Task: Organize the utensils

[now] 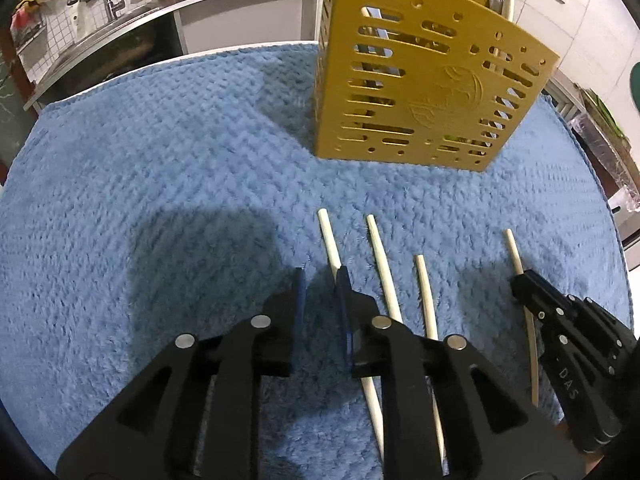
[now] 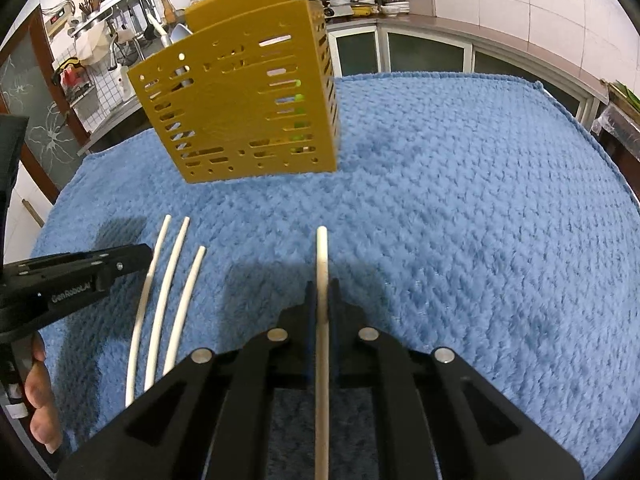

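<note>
Right tongs (image 2: 322, 292) pinching one chopstick (image 2: 321, 256) at centre frame; left tongs (image 1: 320, 280) spread beside three others (image 1: 382, 256). Golden holder (image 2: 248, 112) upper left. Risk: thin stick pivoting, missing slot.

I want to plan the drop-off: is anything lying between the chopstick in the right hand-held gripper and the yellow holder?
Nothing visible does. The right hand-held gripper is shut on a chopstick, and only bare blue towel lies between it and the holder. The three other chopsticks lie off to its left.
</note>
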### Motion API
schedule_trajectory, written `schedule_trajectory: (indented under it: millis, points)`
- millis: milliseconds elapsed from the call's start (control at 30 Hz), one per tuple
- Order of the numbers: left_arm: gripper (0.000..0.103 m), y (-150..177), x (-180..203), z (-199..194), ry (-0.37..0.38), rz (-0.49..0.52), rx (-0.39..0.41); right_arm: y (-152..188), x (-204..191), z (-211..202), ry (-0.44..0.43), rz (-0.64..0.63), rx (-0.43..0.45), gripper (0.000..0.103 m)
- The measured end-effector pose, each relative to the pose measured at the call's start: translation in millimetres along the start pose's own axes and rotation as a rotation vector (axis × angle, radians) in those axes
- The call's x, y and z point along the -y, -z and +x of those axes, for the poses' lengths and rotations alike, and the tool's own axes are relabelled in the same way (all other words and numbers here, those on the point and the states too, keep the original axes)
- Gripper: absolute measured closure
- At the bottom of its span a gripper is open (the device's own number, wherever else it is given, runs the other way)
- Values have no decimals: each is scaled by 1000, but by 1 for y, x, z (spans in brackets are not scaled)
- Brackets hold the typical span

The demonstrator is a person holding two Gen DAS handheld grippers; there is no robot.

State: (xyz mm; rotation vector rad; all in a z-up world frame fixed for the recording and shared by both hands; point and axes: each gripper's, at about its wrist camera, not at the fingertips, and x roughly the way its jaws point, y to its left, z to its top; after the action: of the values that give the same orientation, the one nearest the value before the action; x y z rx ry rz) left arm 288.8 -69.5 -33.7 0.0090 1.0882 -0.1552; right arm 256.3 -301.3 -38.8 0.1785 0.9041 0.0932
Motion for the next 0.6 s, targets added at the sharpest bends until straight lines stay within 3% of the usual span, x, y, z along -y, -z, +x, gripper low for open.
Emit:
schedule_trajectory:
  millis: [300, 600]
  points:
    - [87, -5, -5, 3, 98, -57, -24, 1, 5, 0, -6, 8, 2, 97]
    - [92, -13, 12, 16, 52, 11, -59, -3, 6, 5, -8, 20, -24, 97]
